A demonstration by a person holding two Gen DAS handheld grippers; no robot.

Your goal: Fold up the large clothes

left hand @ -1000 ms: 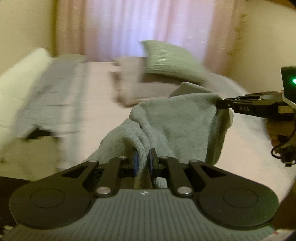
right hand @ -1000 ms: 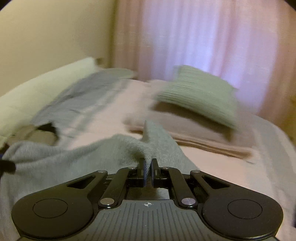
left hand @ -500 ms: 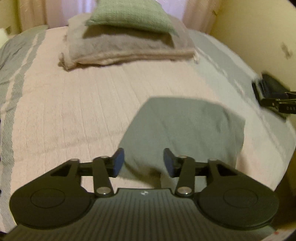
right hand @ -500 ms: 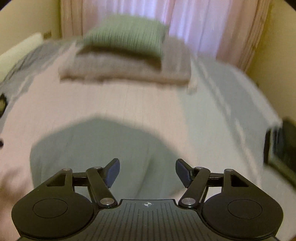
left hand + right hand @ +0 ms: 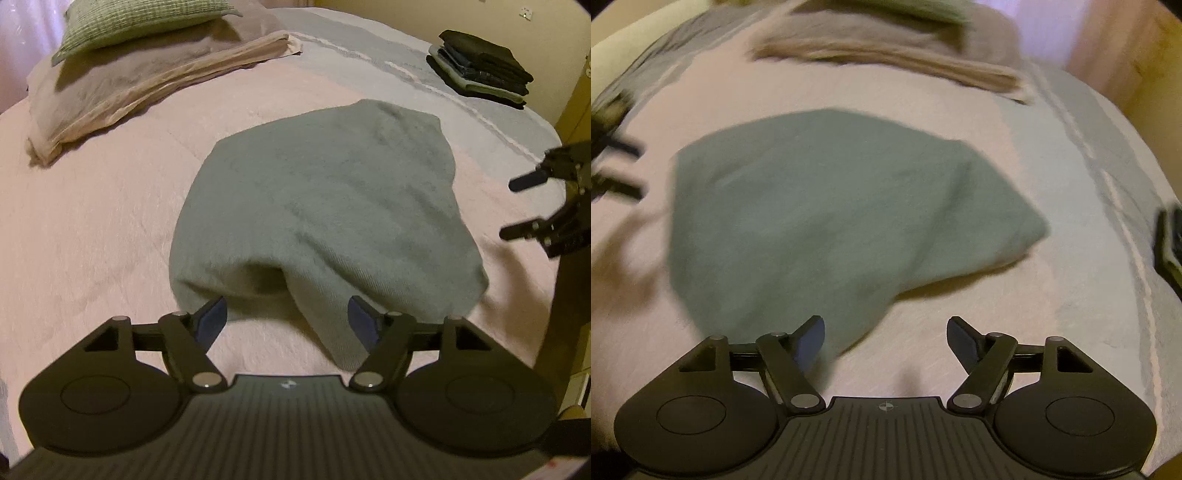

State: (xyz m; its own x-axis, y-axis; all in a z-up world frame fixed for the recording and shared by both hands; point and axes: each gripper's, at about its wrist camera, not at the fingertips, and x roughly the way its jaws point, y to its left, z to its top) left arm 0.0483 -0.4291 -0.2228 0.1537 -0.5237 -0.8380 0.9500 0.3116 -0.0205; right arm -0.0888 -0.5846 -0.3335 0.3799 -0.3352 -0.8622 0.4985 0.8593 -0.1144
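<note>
A grey-green knitted garment (image 5: 325, 206) lies folded into a rounded block on the pink bedspread (image 5: 92, 221). My left gripper (image 5: 288, 319) hangs open just above the garment's near edge, where a fold sticks out between its fingers without being held. In the right wrist view the same garment (image 5: 820, 210) fills the middle, blurred by motion. My right gripper (image 5: 886, 338) is open over its near right corner, holding nothing. The right gripper (image 5: 521, 206) also shows at the right edge of the left wrist view, jaws apart.
A stack of folded dark clothes (image 5: 480, 66) sits at the bed's far right corner. A green cushion (image 5: 136, 22) rests on folded beige bedding (image 5: 147, 77) at the far left. The bed's right edge (image 5: 546, 280) drops off near the right gripper.
One second ago both grippers were shut on the lifted garment. Both opened and let it go onto the bed, and both have since pulled back toward its near edge.
</note>
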